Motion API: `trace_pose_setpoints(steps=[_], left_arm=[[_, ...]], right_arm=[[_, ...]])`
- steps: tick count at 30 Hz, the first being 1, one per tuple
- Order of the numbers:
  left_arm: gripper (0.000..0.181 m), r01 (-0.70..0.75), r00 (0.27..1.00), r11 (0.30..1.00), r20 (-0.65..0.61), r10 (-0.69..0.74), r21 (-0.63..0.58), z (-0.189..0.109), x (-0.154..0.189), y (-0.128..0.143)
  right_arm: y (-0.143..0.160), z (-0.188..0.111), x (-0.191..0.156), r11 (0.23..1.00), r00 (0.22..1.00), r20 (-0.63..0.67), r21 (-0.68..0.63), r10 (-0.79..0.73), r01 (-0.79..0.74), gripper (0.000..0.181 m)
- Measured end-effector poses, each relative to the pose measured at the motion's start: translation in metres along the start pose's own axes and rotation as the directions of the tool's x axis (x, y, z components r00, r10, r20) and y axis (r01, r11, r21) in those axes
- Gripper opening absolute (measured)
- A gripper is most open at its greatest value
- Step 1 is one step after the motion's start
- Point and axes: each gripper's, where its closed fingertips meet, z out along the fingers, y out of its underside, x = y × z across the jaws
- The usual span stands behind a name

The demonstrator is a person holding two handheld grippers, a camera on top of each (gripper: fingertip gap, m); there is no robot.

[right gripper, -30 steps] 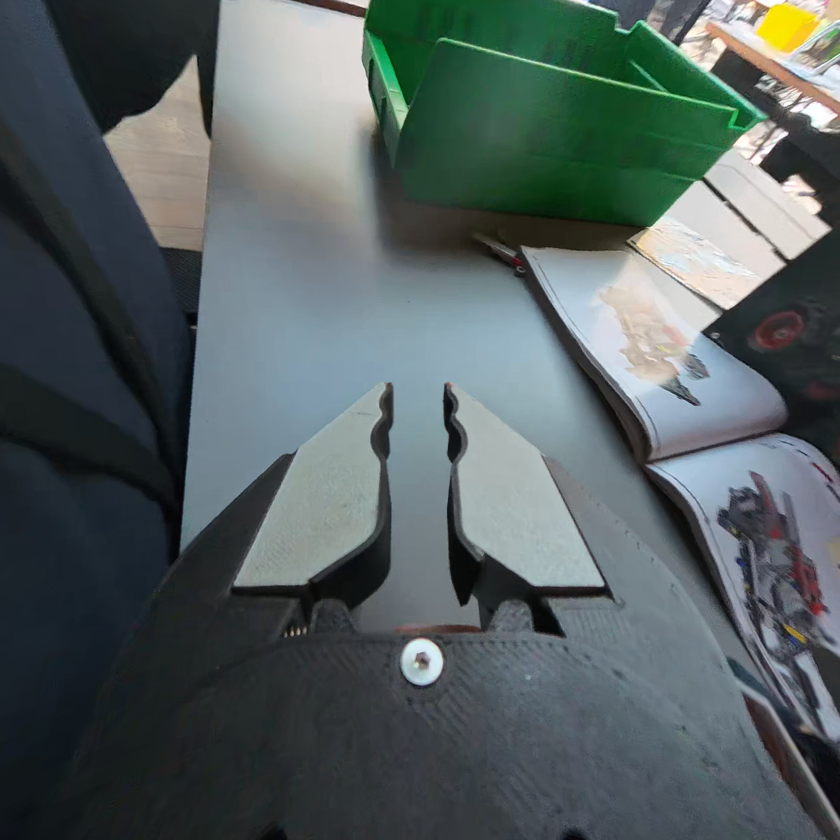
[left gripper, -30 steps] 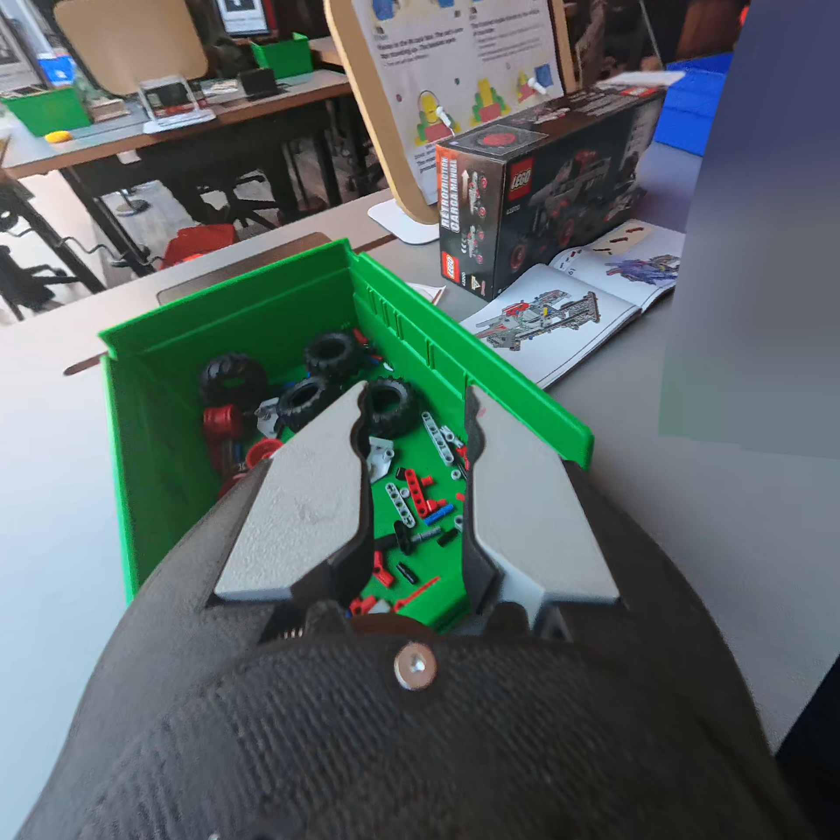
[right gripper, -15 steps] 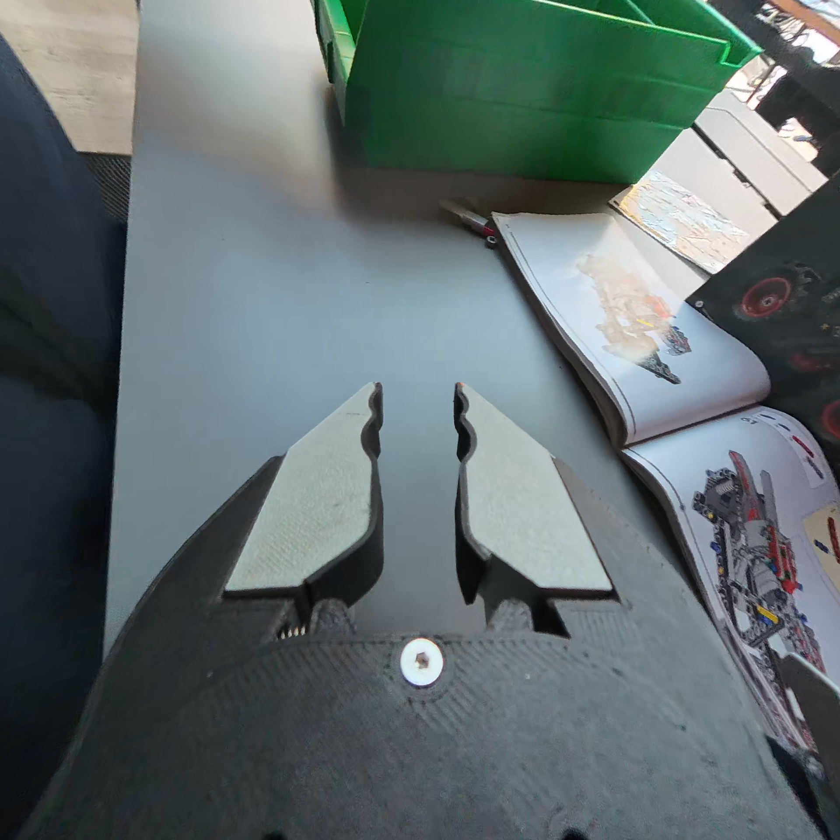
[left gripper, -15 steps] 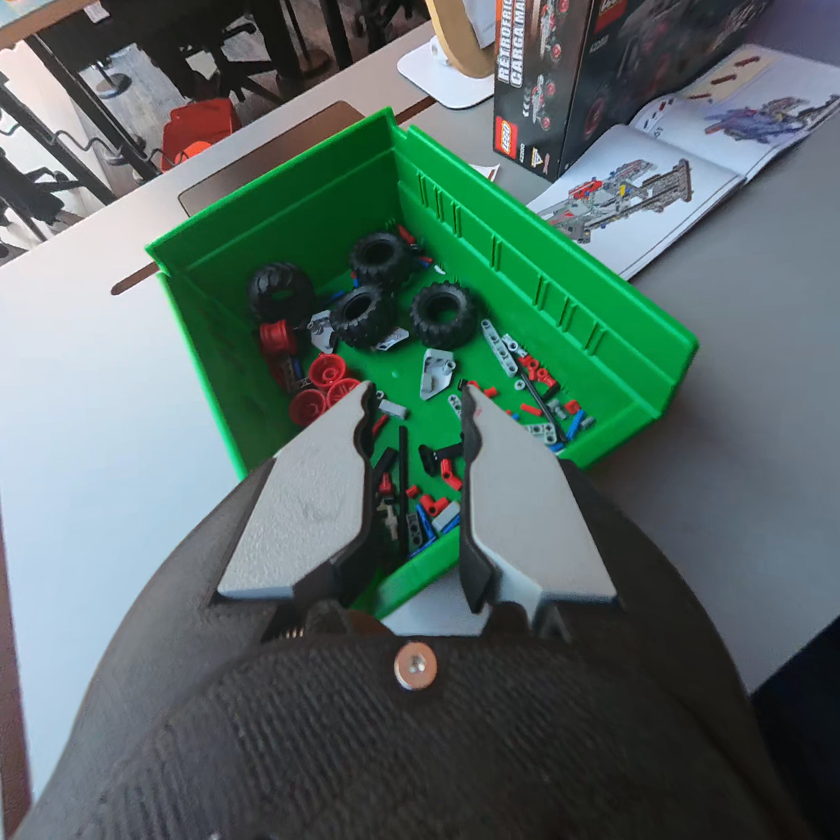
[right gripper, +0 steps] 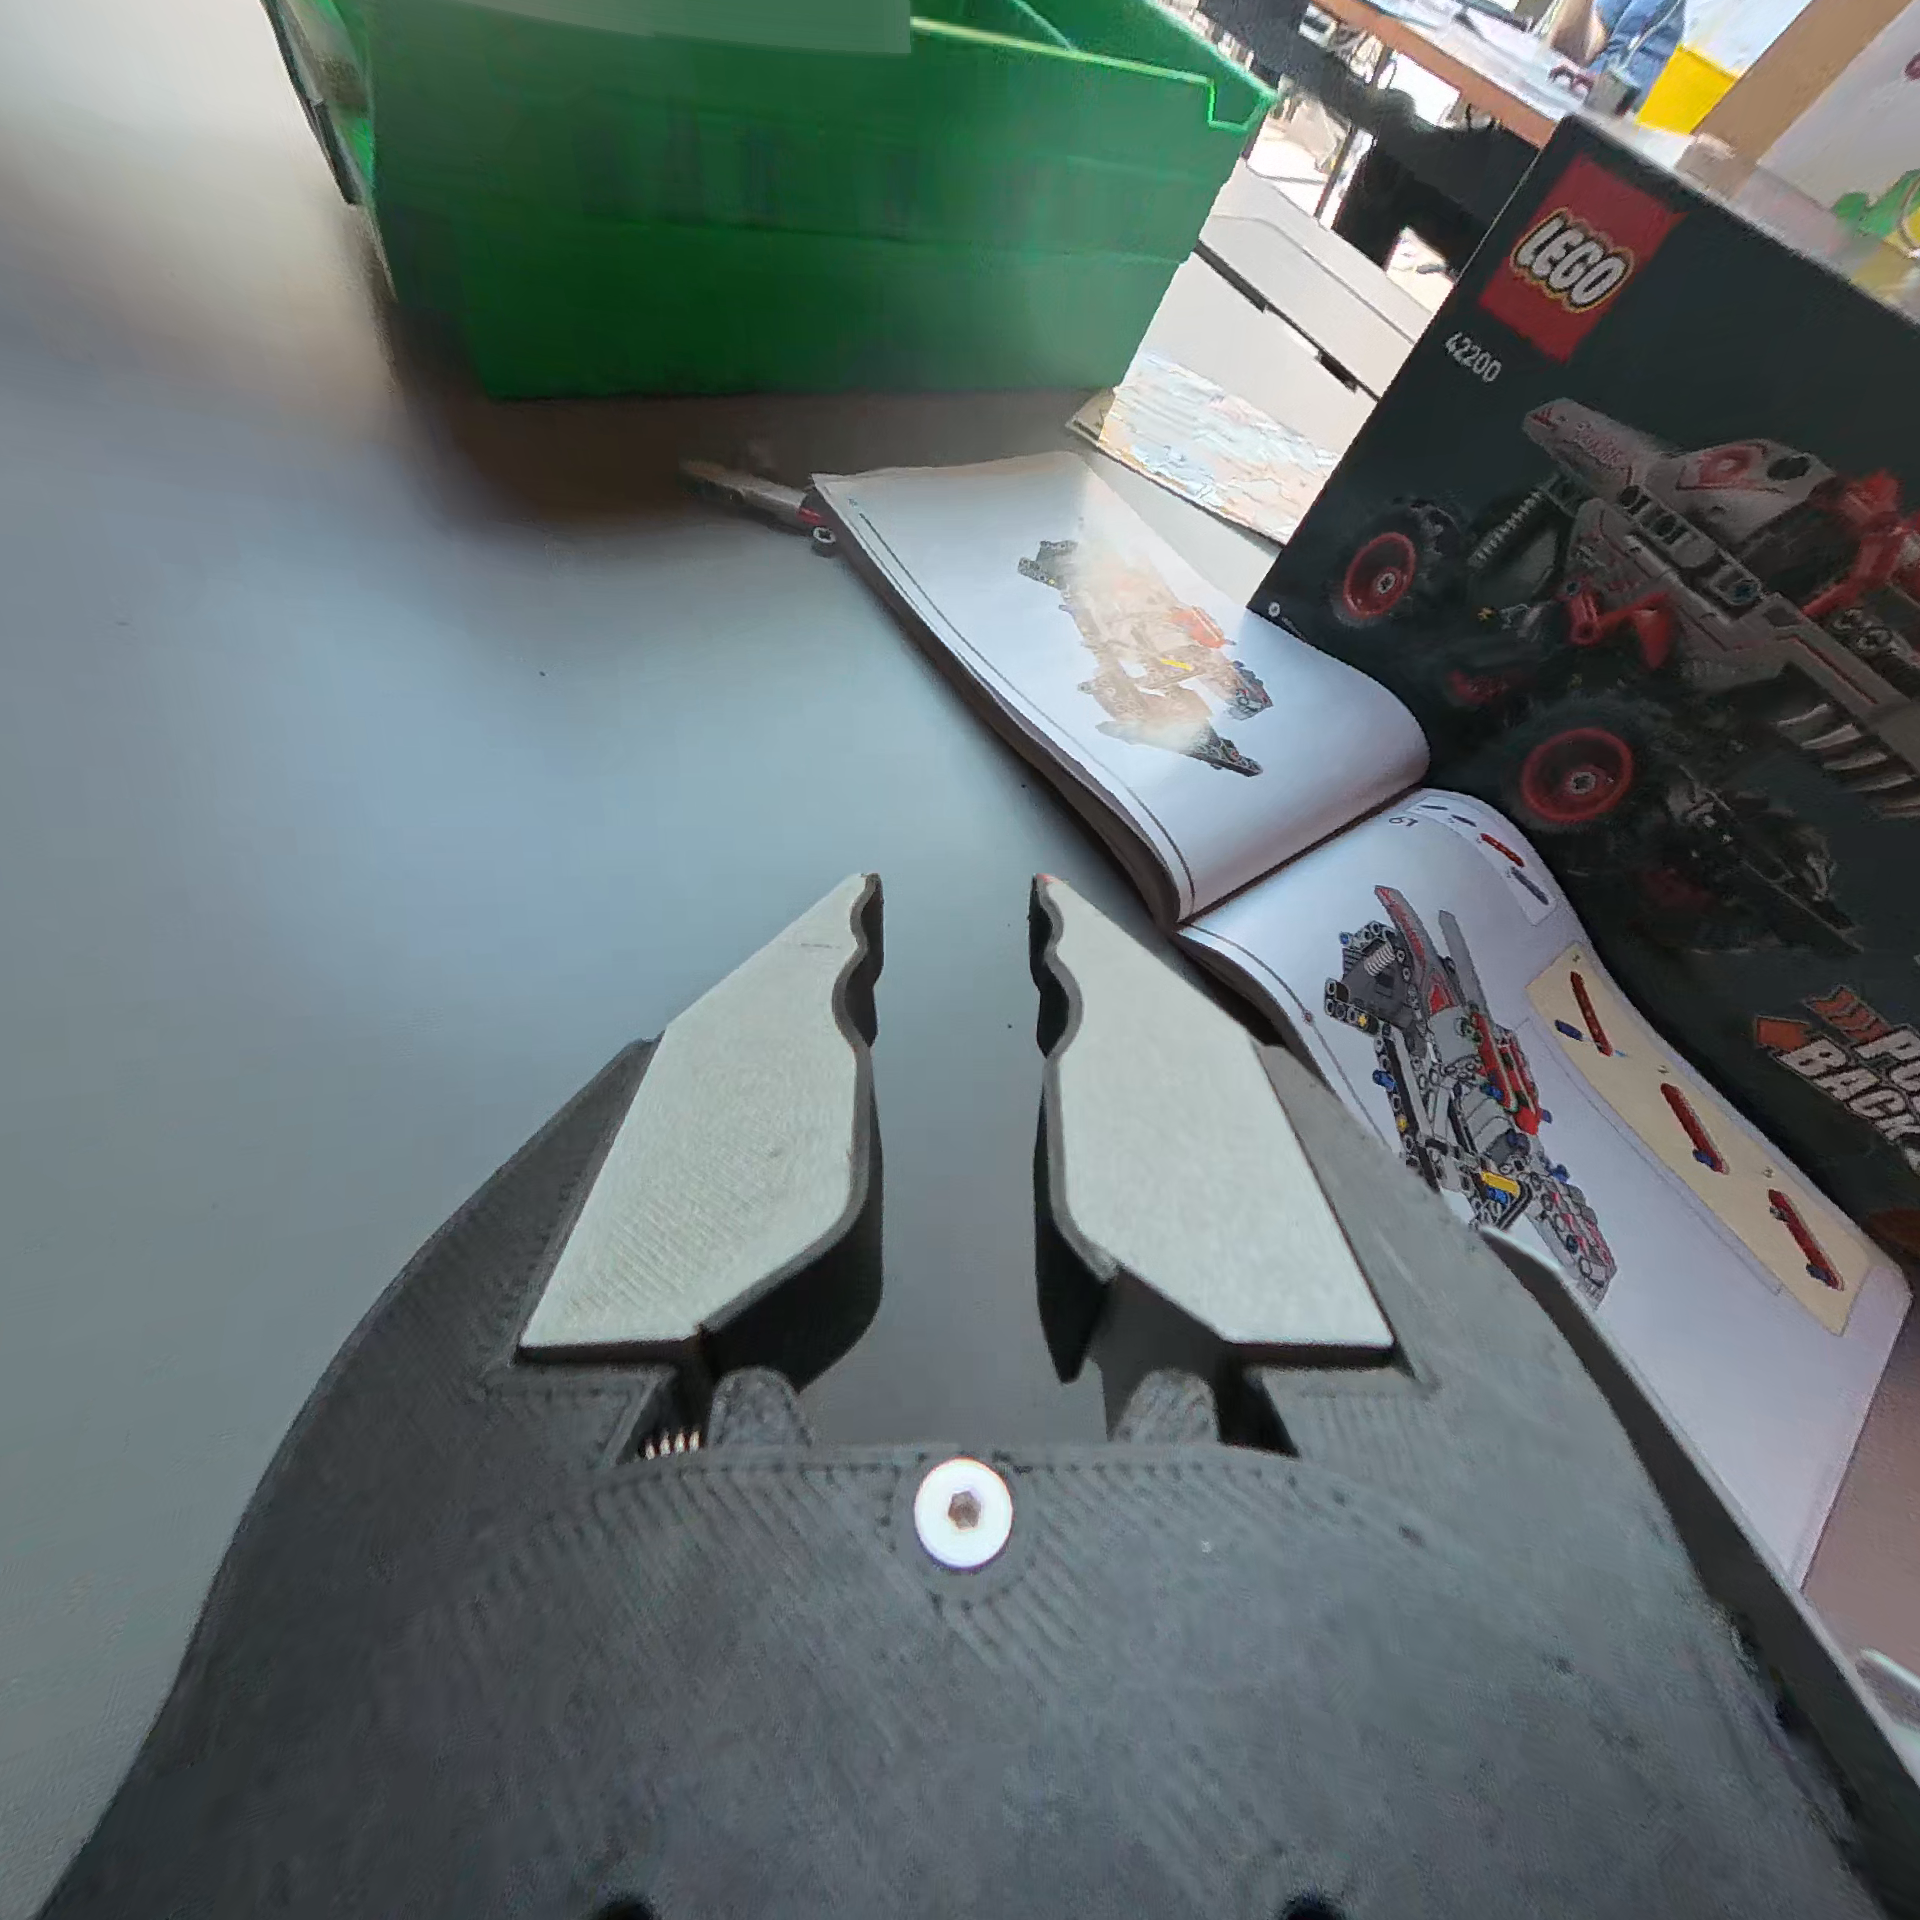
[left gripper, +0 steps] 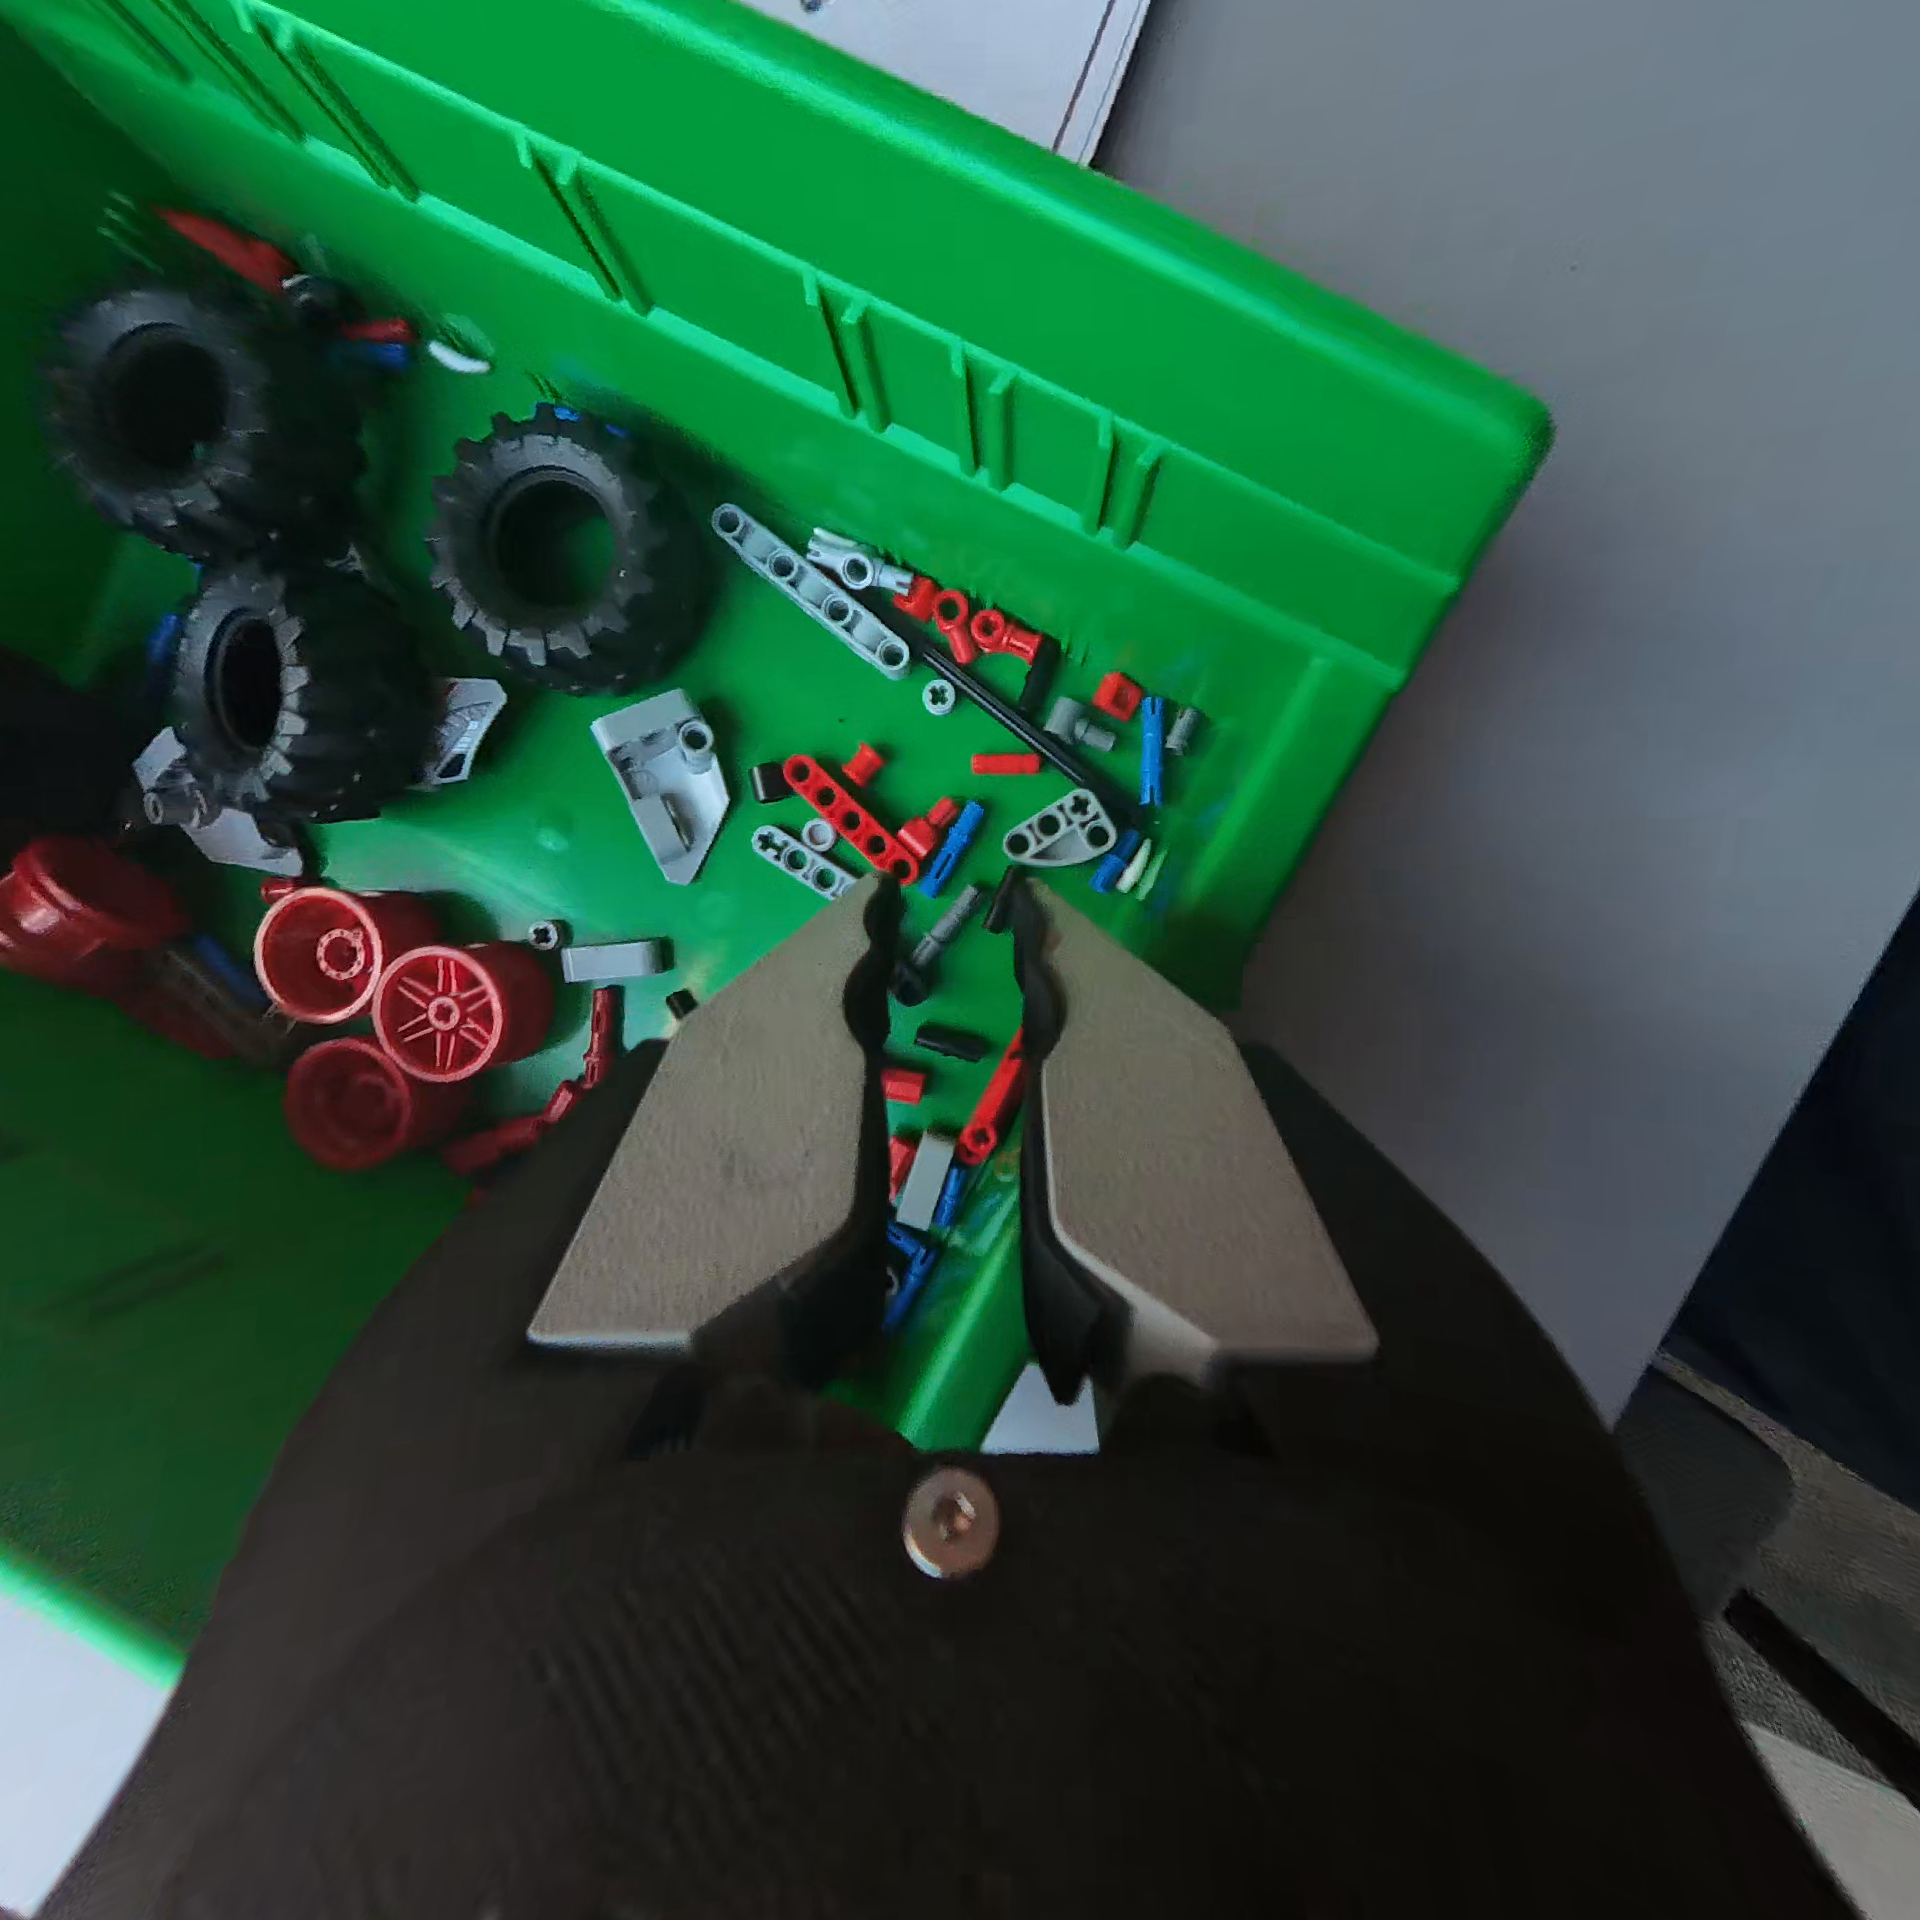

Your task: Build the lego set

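The grey desk [right gripper: 364,727] carries a green bin [right gripper: 790,239] at 12 o'clock in the right wrist view, with the set's dark box [right gripper: 1662,582] at 2 o'clock and an open instruction booklet [right gripper: 1226,748] just before it. The right gripper [right gripper: 956,899] hovers over bare desk, fingers apart and empty. The left gripper [left gripper: 951,899] hangs inside the bin, fingers parted, empty, above small red, blue and grey pieces [left gripper: 862,821]; black tyres [left gripper: 561,551] lie at 10 o'clock, red wheel hubs [left gripper: 436,1013] at 9.
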Motion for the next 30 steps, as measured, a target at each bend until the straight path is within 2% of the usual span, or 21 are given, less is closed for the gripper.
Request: trace_pose_setpoints(steps=[4, 15, 20, 25, 28, 30], left_arm=[[0.016, 0.012, 1.000, 0.998, 0.012, -0.013, 0.054, 0.001, 0.007, -0.011], [0.016, 0.171, 0.977, 0.968, 0.095, -0.190, 0.184, -0.005, -0.016, -0.025], [0.017, 0.156, 0.974, 0.969, 0.136, -0.183, 0.189, -0.018, -0.018, -0.023], [0.021, 0.217, 0.927, 0.971, 0.292, -0.237, 0.100, -0.057, -0.041, 0.017], [0.027, 0.216, 0.895, 0.976, 0.393, -0.210, 0.030, -0.082, -0.050, 0.045], [0.023, 0.174, 0.913, 0.985, 0.372, -0.169, 0.019, -0.088, -0.050, 0.048]], right_arm=[[-0.005, -0.007, -0.009, 0.999, 0.999, 0.022, 0.036, -0.031, 0.030, 0.025], [-0.013, -0.018, -0.012, 0.994, 0.996, 0.091, 0.110, -0.015, 0.005, 0.025], [-0.014, -0.018, -0.013, 0.993, 0.997, 0.076, 0.112, -0.032, 0.023, 0.026], [-0.007, -0.012, -0.020, 0.996, 0.995, 0.075, 0.064, -0.063, 0.058, 0.029], [-0.009, -0.009, -0.020, 0.996, 0.996, 0.072, 0.065, -0.061, 0.057, 0.029], [-0.014, -0.007, -0.018, 0.997, 0.997, 0.071, 0.076, -0.037, 0.031, 0.029]])
